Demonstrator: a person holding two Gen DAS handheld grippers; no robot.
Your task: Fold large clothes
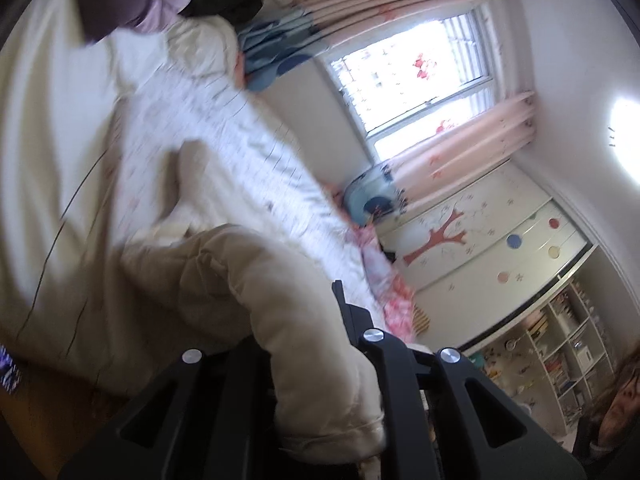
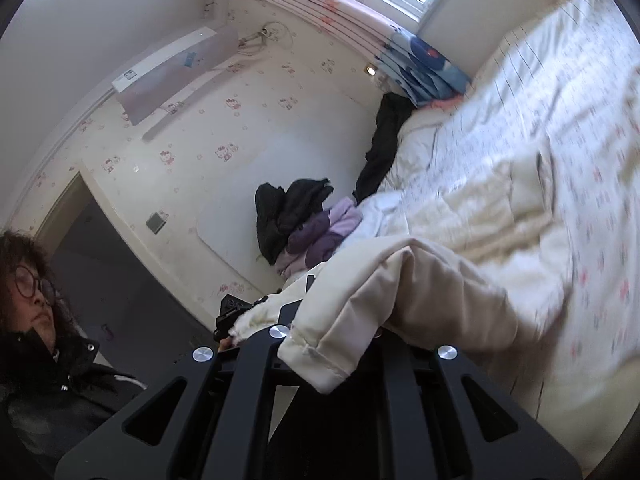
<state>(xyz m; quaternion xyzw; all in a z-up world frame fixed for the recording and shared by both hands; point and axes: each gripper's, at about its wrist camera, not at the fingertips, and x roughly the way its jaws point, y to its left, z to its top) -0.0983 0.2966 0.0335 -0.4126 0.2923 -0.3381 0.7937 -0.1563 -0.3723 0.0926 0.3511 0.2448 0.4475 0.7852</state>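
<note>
Bed [image 1: 56, 128] under cream coat [image 1: 248, 292]; left gripper [image 1: 320, 344] and right gripper [image 2: 340, 340] each clamp a sleeve.

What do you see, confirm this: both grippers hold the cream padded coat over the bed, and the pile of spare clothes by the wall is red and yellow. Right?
Wrong colour. The pile is black and purple, as the right wrist view shows. Both the left gripper and right gripper do hold the cream coat.

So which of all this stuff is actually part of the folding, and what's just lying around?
Part of the job:
- cream padded coat, a cuffed end in each tool
- left tool
- right tool
- bed, where the coat lies

Just lying about:
- purple garment
- black clothes
- blue patterned cloth
- pink curtains
</note>
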